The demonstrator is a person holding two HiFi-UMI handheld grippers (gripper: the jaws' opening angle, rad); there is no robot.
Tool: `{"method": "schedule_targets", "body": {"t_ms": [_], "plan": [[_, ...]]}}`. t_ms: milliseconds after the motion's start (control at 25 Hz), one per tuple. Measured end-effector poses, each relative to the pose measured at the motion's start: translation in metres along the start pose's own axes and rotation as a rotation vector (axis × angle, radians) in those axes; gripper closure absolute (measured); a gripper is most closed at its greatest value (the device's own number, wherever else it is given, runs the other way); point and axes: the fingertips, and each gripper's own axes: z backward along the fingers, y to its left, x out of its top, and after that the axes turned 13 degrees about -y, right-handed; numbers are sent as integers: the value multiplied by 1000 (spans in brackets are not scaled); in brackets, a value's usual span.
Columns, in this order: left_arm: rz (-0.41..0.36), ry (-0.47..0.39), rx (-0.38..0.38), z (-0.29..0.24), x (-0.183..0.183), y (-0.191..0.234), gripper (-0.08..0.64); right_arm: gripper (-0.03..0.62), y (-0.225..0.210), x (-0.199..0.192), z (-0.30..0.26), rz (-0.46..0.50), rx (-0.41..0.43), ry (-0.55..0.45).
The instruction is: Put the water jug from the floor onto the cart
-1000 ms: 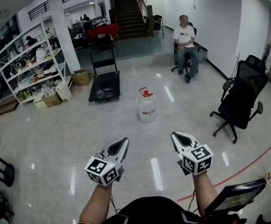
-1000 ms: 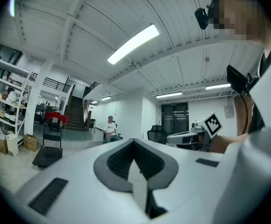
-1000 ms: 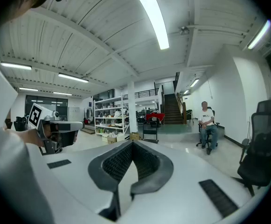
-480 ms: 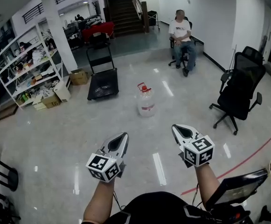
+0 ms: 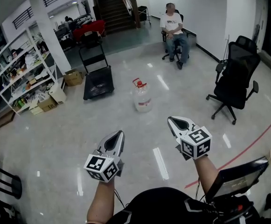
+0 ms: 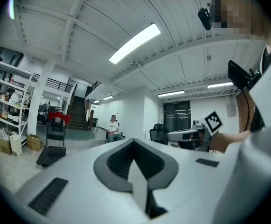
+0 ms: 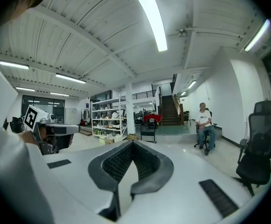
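Observation:
A clear water jug (image 5: 142, 97) with a red cap and handle stands upright on the glossy floor in the head view, well ahead of both grippers. The black flat cart (image 5: 98, 82) with its upright handle is to the jug's left and a bit farther back; it also shows in the left gripper view as a cart (image 6: 51, 154) and in the right gripper view as a cart (image 7: 148, 133). My left gripper (image 5: 118, 135) is shut and holds nothing. My right gripper (image 5: 171, 121) is shut and holds nothing too. Both point forward, level, far short of the jug.
A person (image 5: 173, 30) sits on a chair at the back. A black office chair (image 5: 232, 80) stands at the right. Shelving (image 5: 18, 73) with boxes lines the left wall; a cardboard box (image 5: 72, 77) lies by the cart. Stairs (image 5: 112, 8) rise behind. A red line (image 5: 247, 149) crosses the floor.
The jug, cart and chairs sit slightly lower and closer in the head view, as I step forward. Both grippers stay shut and keep their pose.

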Motion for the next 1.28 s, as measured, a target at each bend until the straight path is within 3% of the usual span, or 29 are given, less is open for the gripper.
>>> {"method": "schedule_targets", "body": {"t_ms": [240,480,800,1080,1280], "plan": [[49,-33,-9,7,4,16,568,590,11,-4,-14,-13,-2,2],[26,-19,-24,20,-5,35,568,591,26,-12,-31,-8,-8,4],[105,-9,-11,12,-19,82,568,589,37,-23,-68,2,-14,38],[73,-5,25,-59,-24,122,568,589,-14,-22,-127,14,32,9],[41,13,31,-134,-31,142,568,590,-84,-22,-174,-25,51,-7]]}}
